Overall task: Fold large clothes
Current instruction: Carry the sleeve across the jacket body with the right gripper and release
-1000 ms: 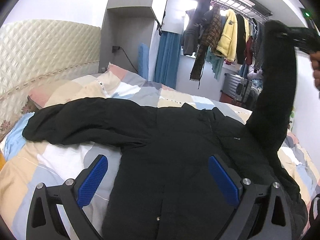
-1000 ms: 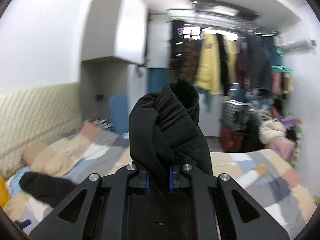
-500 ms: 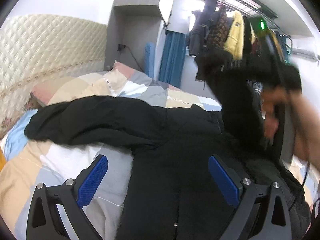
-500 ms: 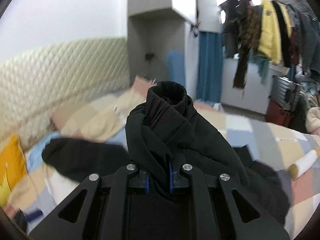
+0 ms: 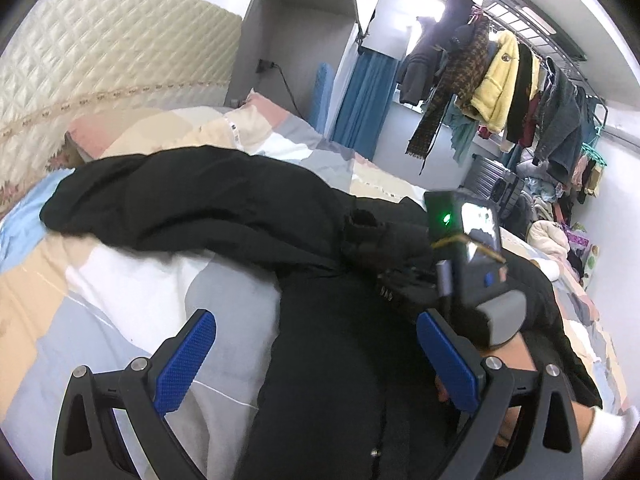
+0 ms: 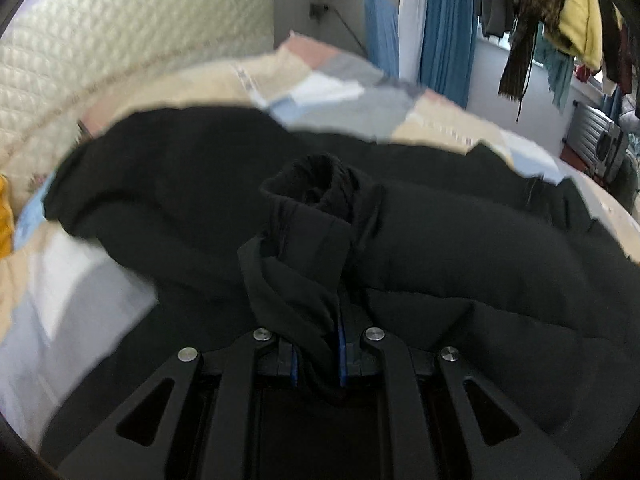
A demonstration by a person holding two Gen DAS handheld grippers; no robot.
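Two grippers in use: my right gripper (image 6: pixel 316 364) has its jaws clamped on the sleeve cuff (image 6: pixel 320 188), laying it across the black coat (image 5: pixel 340 360) on the bed (image 5: pixel 120 320), toward 10 o'clock. My left gripper (image 5: pixel 316 364) hovers spread wide, empty.

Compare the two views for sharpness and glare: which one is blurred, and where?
Left wrist view: mostly sharp, the black coat and left claw crisp; window light blows out behind the clothes rack; fisheye bends the headboard. Right wrist view: motion-smeared quilt and headboard; the right claw and pinched sleeve stay clearer.
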